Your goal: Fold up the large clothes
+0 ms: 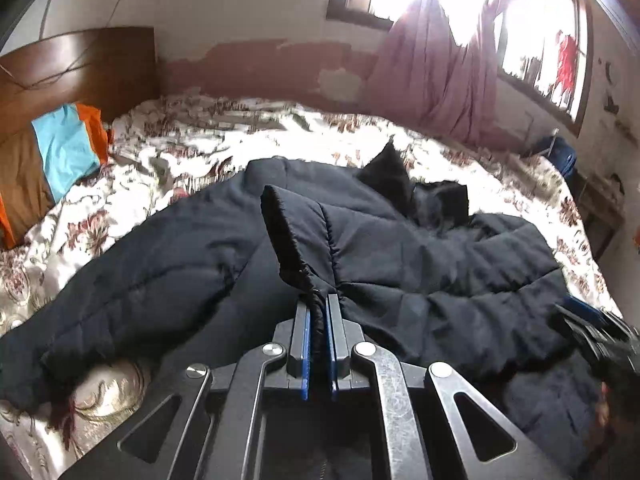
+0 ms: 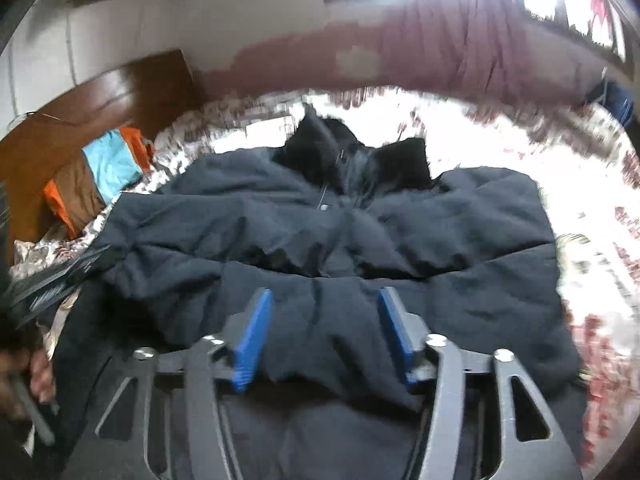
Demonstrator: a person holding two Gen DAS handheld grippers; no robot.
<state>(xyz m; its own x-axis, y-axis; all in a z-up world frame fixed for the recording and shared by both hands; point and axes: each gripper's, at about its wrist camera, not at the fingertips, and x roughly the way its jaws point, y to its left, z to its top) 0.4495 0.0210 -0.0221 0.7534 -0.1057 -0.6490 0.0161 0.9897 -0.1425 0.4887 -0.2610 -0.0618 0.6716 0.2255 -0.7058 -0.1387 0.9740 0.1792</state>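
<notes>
In the left wrist view the left gripper [image 1: 319,300] has its fingers pinched together on a dark edge of the black padded jacket [image 1: 400,248], lifting that flap above the rest, which lies spread on the floral bedspread [image 1: 168,148]. In the right wrist view the right gripper [image 2: 325,300] hovers over the jacket's lower part with its fingers wide apart and nothing between them. The jacket lies face up with its collar [image 2: 352,160] far from the camera; the fold looks barely begun, most left.
</notes>
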